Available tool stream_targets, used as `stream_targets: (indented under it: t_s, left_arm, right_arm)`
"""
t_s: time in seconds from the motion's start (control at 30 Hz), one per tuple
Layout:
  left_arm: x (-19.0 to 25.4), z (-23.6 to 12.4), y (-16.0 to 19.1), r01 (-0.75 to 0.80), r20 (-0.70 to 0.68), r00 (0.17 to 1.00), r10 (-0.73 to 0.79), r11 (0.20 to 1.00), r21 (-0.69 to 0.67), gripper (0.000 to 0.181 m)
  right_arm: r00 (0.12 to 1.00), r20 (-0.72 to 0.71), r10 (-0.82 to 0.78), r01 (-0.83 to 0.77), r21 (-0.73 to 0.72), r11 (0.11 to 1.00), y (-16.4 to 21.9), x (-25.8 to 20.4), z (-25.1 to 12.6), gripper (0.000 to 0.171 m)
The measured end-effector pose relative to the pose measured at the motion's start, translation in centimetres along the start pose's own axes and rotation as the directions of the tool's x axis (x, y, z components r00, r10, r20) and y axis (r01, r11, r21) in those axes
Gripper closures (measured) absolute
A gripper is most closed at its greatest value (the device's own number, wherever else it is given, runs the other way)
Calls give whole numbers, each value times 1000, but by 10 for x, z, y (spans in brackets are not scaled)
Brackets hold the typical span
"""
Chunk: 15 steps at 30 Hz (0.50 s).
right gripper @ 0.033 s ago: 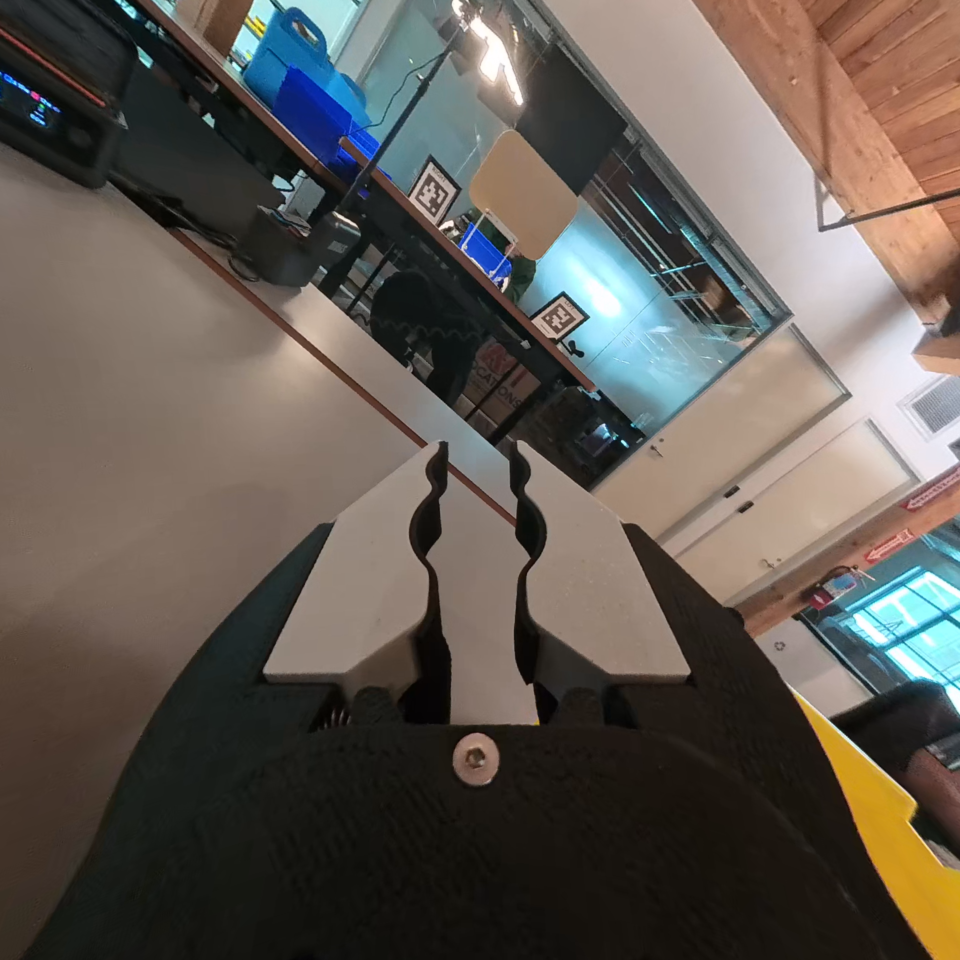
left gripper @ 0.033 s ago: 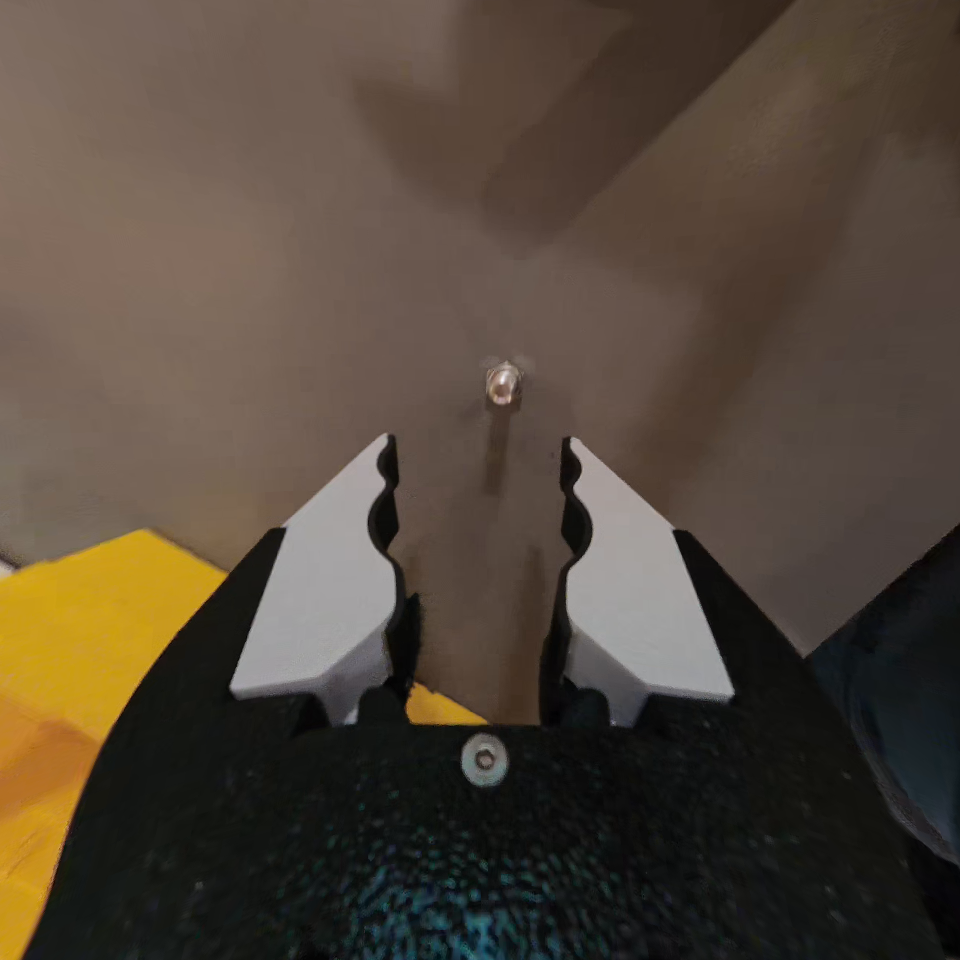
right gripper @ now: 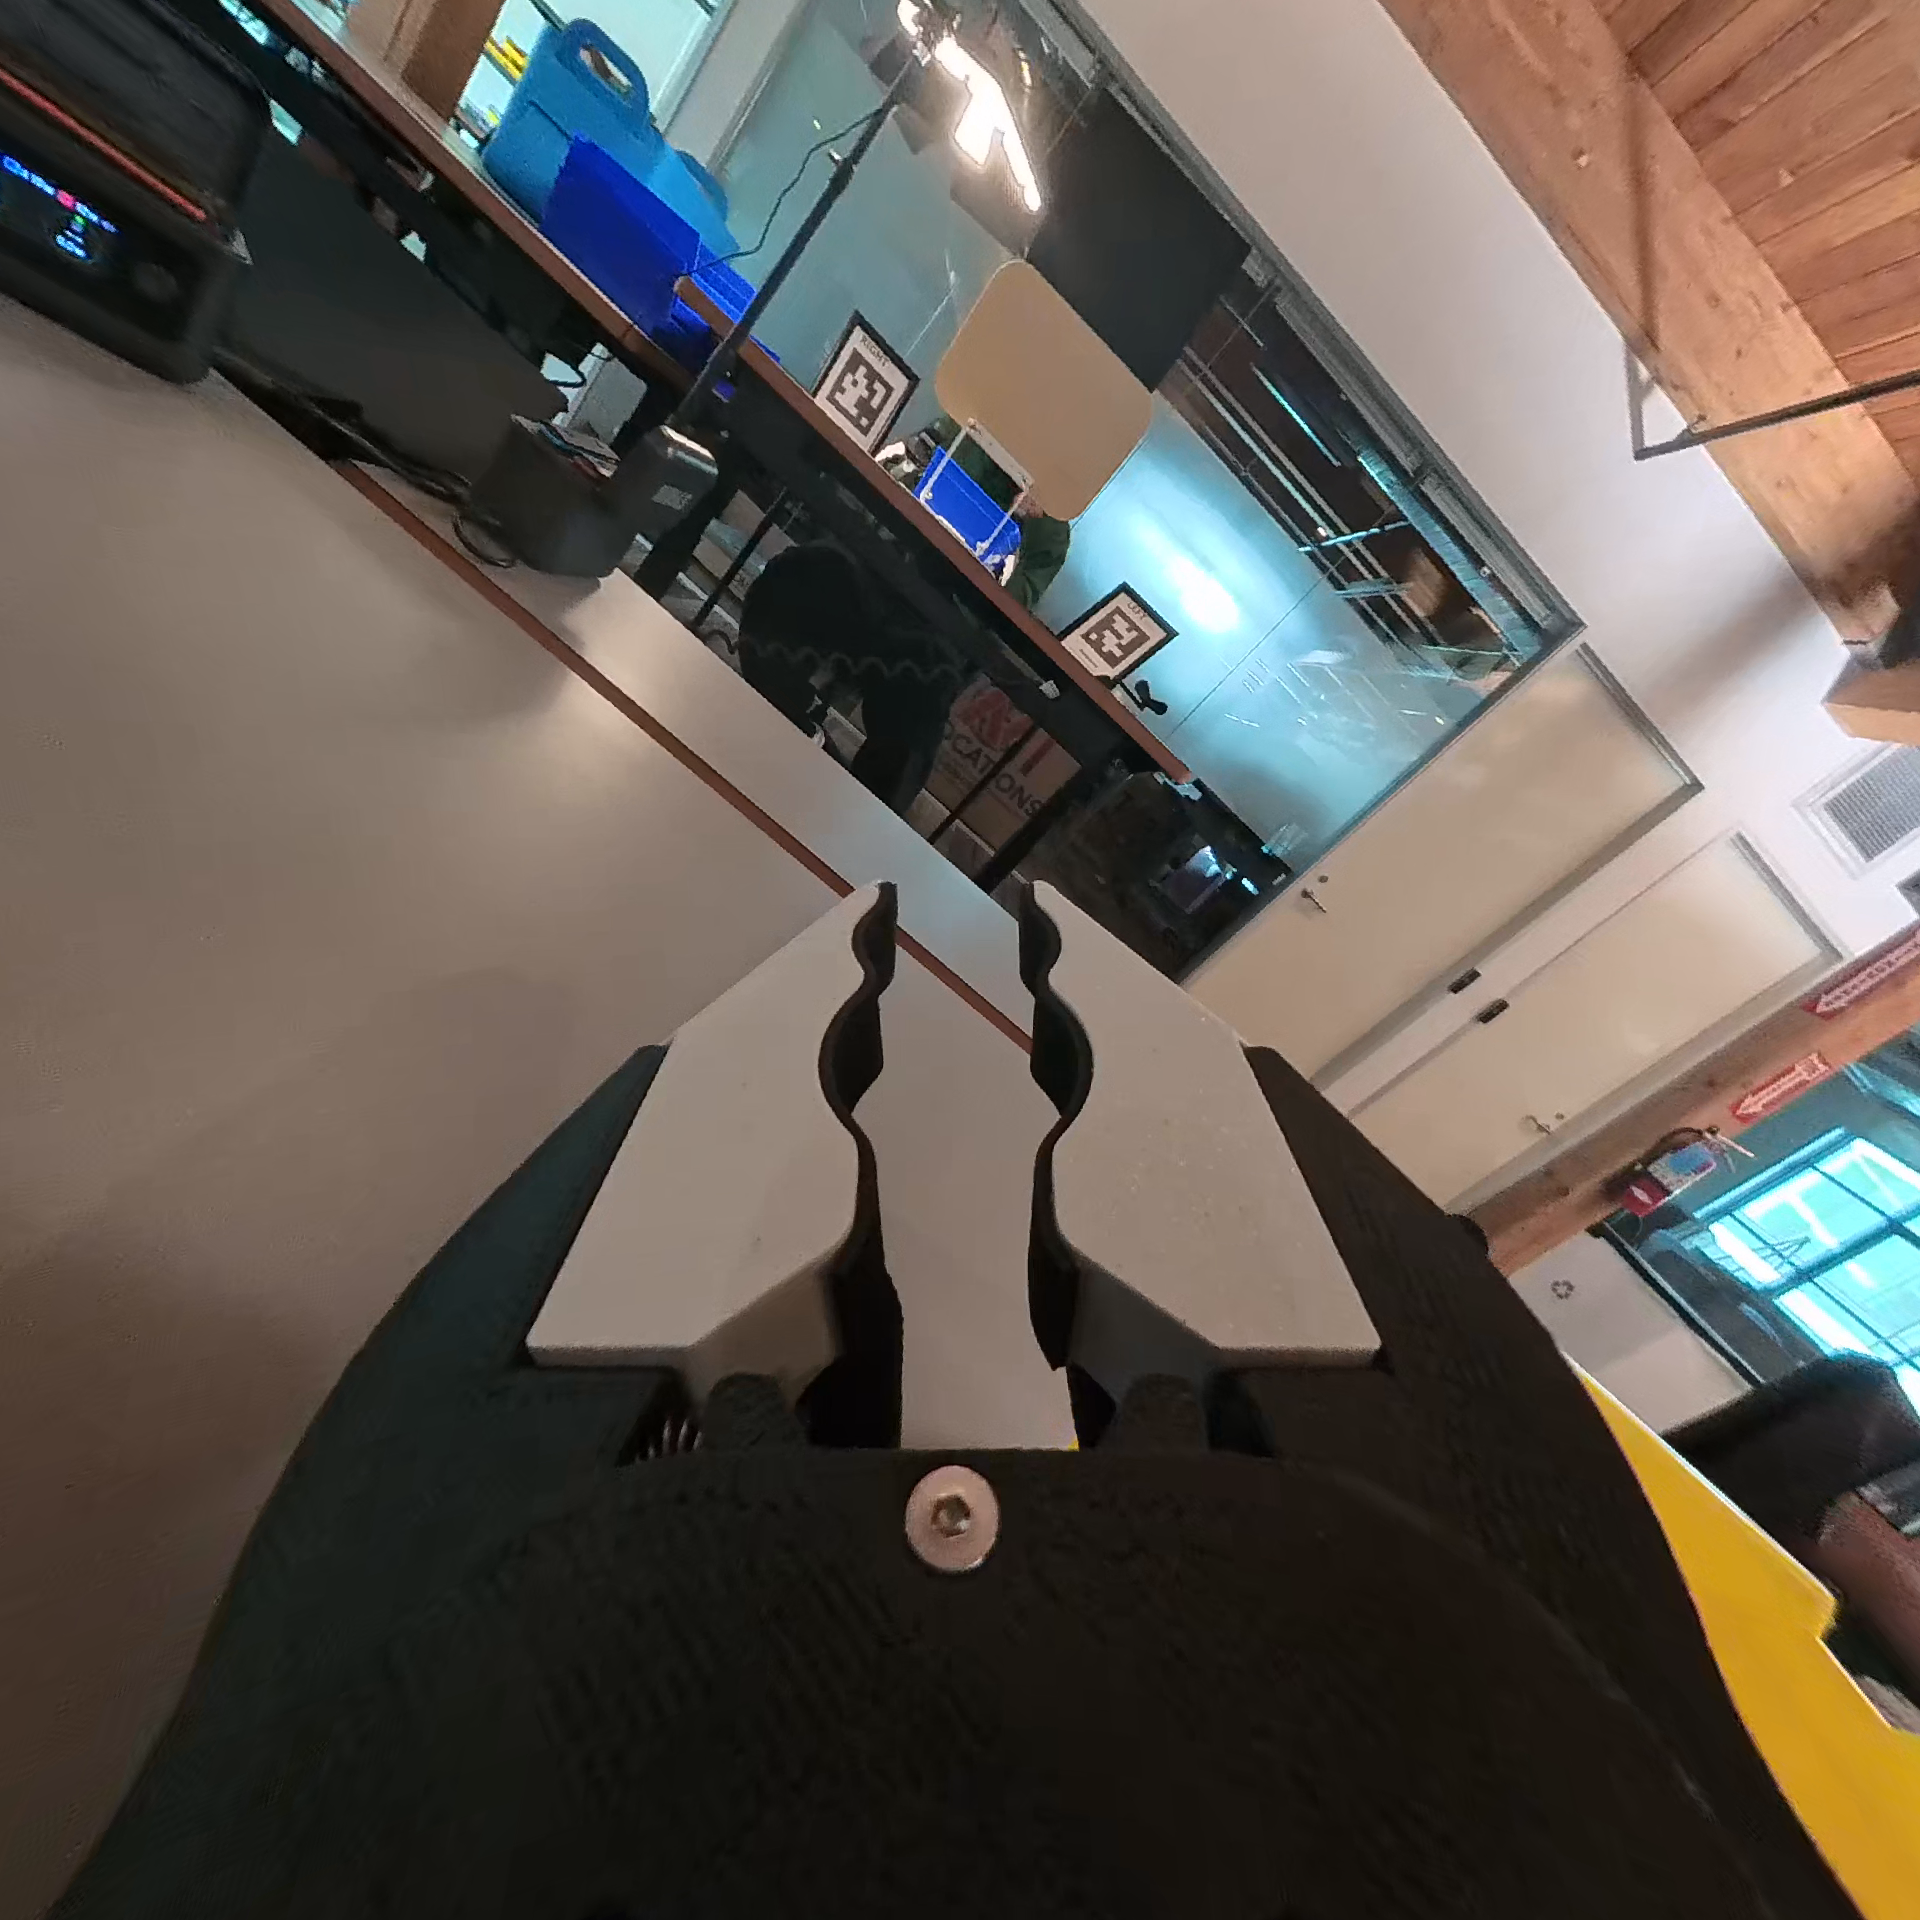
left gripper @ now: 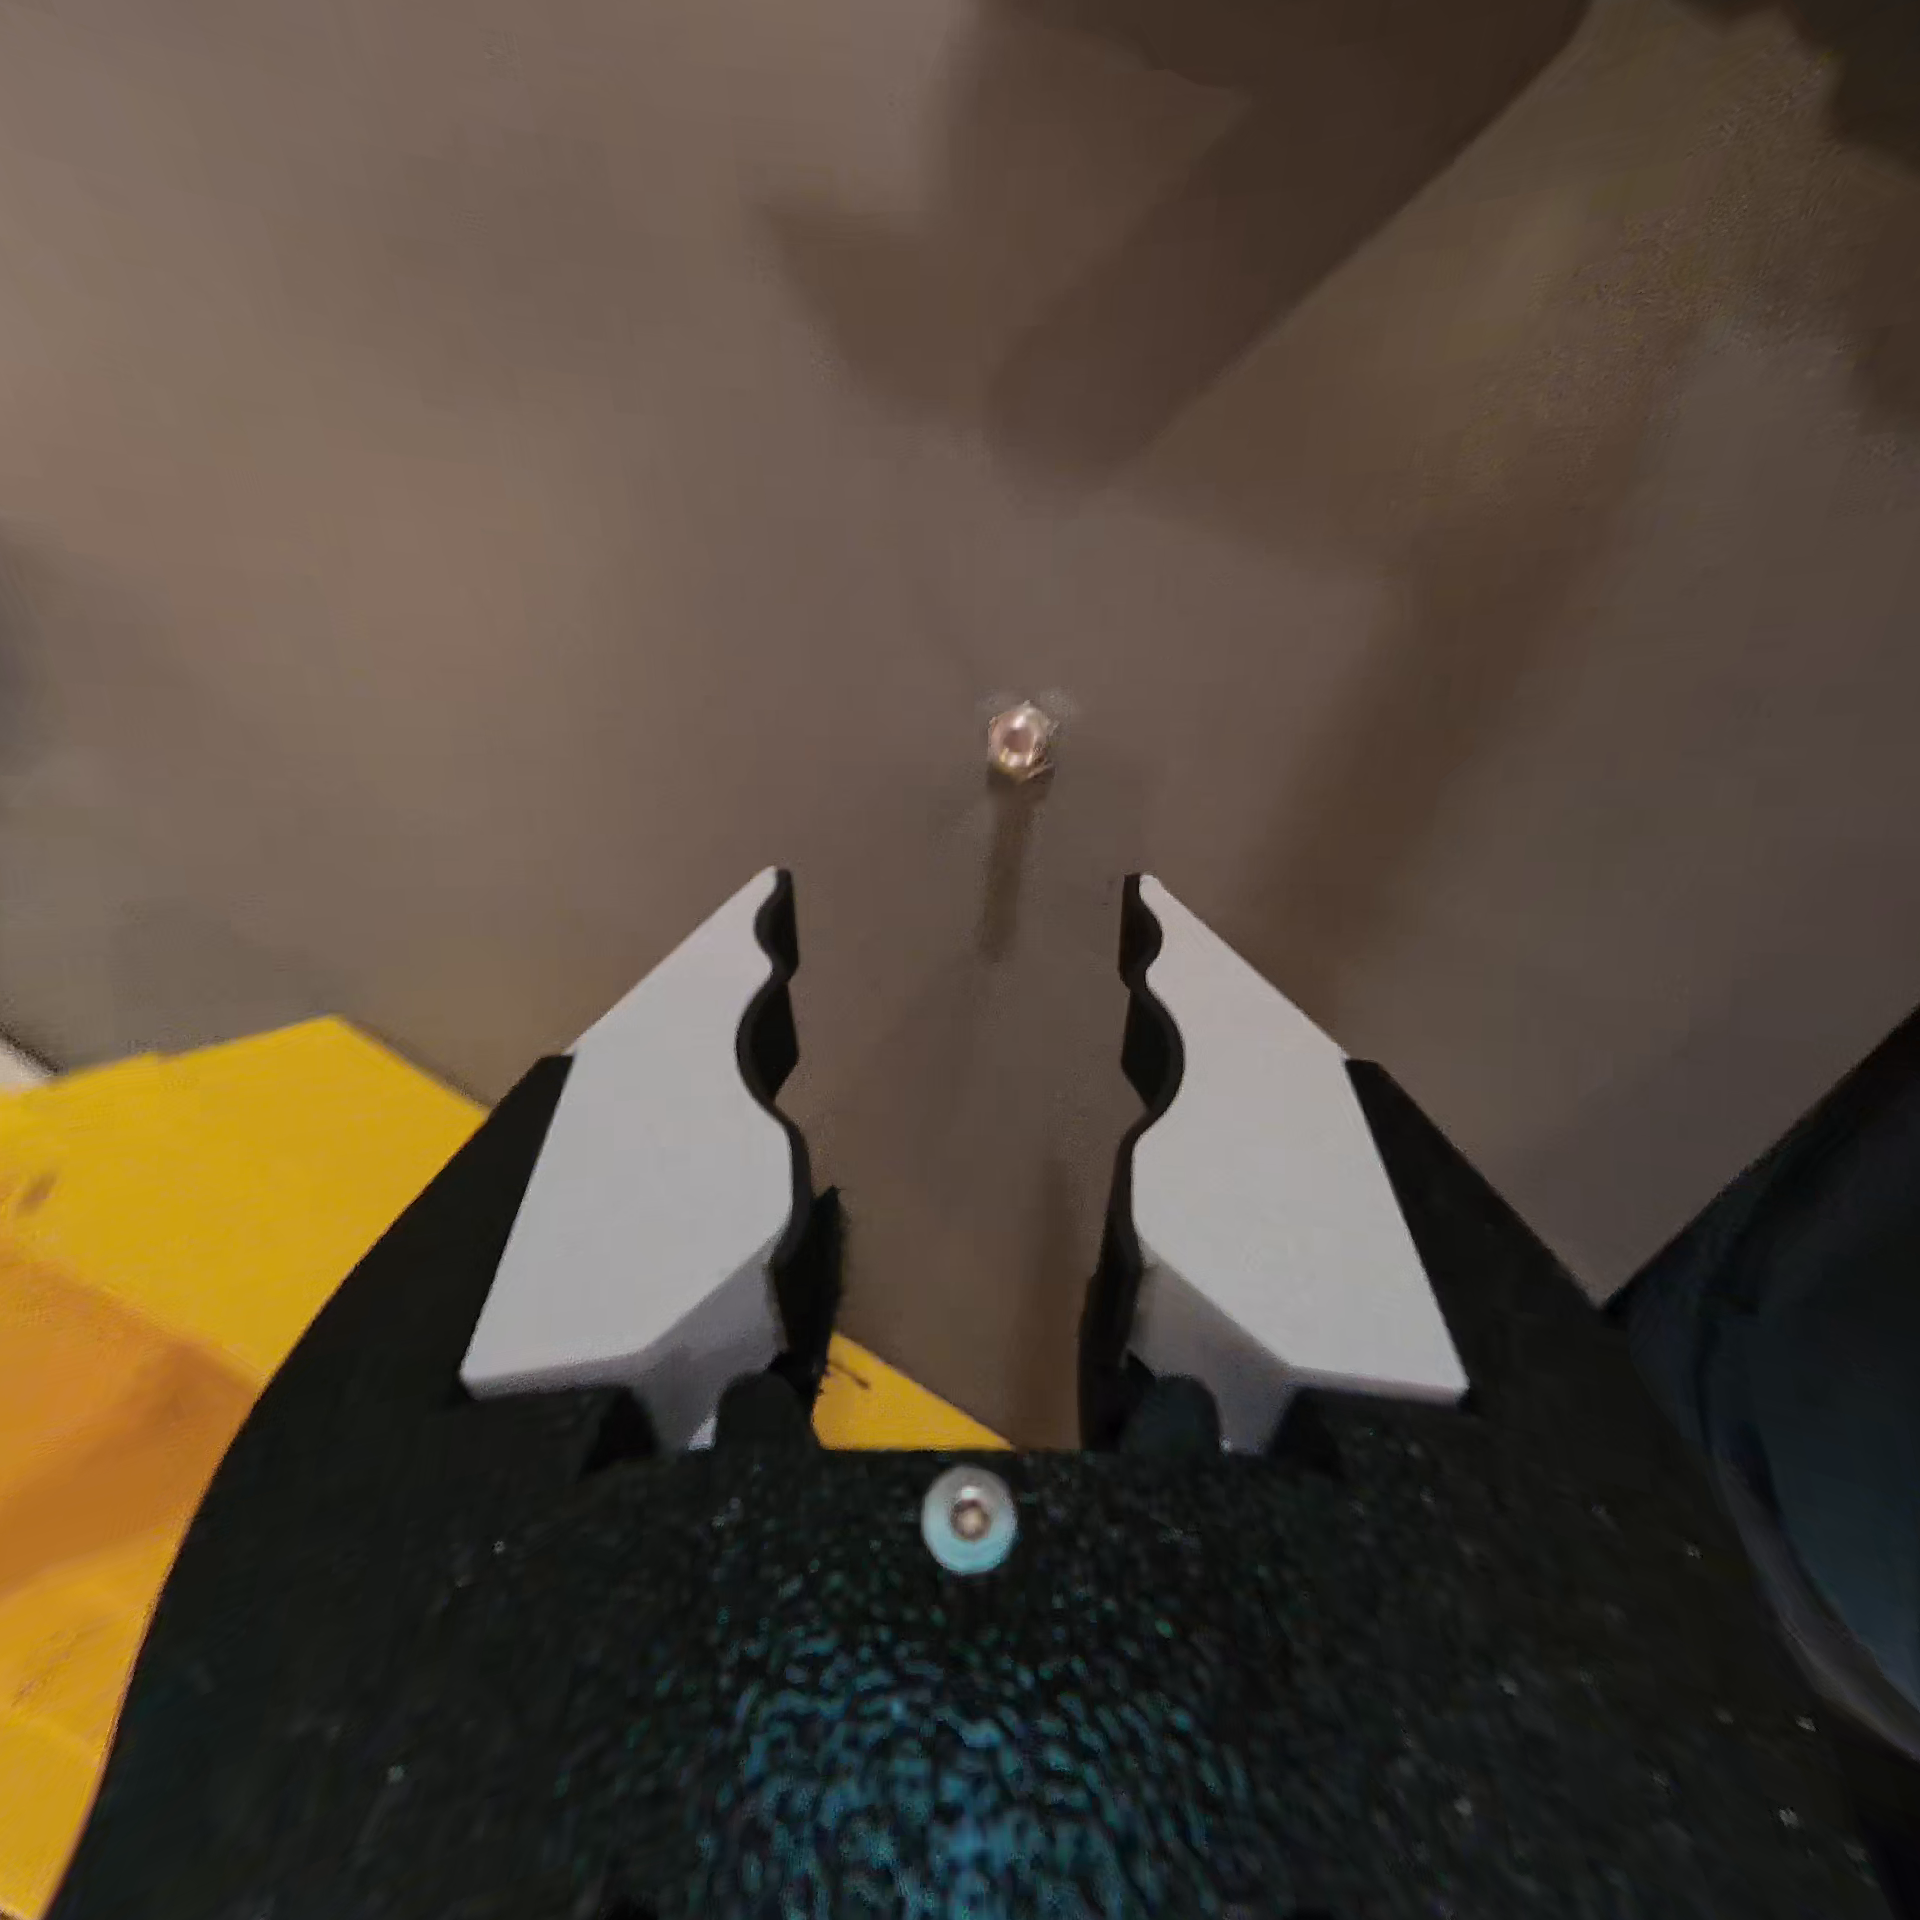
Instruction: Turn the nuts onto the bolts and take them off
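Left wrist view: shiny hexagonal nut (left gripper: 1017,750) beyond scalloped grey fingers (left gripper: 665,1164).

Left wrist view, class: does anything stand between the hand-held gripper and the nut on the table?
Nothing visible does. The left hand-held gripper is open, and only bare grey table lies between its fingertips and the nut.

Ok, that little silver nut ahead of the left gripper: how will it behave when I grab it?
The nut is small next to the open left gripper, so it is probably light and easy to knock away. Its shiny metal looks hard and may slip. It seems to sit on a blurred upright bolt, so it may tip.
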<state>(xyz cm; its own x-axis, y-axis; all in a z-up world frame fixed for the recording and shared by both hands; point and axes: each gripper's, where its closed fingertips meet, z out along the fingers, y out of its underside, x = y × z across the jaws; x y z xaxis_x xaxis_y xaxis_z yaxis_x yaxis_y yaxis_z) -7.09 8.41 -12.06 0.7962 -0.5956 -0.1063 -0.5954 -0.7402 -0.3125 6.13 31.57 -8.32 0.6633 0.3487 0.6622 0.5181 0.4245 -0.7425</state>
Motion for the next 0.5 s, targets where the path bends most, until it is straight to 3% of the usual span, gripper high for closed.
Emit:
stream_targets:
  t_s: [0.1, 0.17, 0.23, 0.37, 0.43, 0.5]
  left_arm:
    - [-34, -59, 29, 71, 181, 978, -100, 985, 159, 115]
    - [-59, -90, 72, 136, 316, 931, -180, 978, 158, 110]
    - [-74, -106, 120, 230, 366, 894, -260, 965, 124, 116]
    - [-79, -97, 197, 392, 286, 879, -382, 920, 22, 128]
    - [-84, -83, 227, 382, 317, 883, -345, 922, -59, 135]
    - [-74, -64, 242, 314, 265, 925, -271, 940, -134, 138]
  right_arm:
    - [1000, -6, 22, -22, 1, 1000, 0, 1, 0, 150]
    - [999, -4, 48, -48, 6, 999, -2, 0, -1, 150]
    - [998, 2, 68, -68, 18, 998, -6, -2, -2, 151]
    - [997, 21, 70, -71, 33, 997, -13, -10, -6, 152]
    - [997, 30, 73, -74, 34, 997, -14, -13, -10, 152]
    - [996, 38, 81, -83, 37, 996, -16, -14, -14, 154]
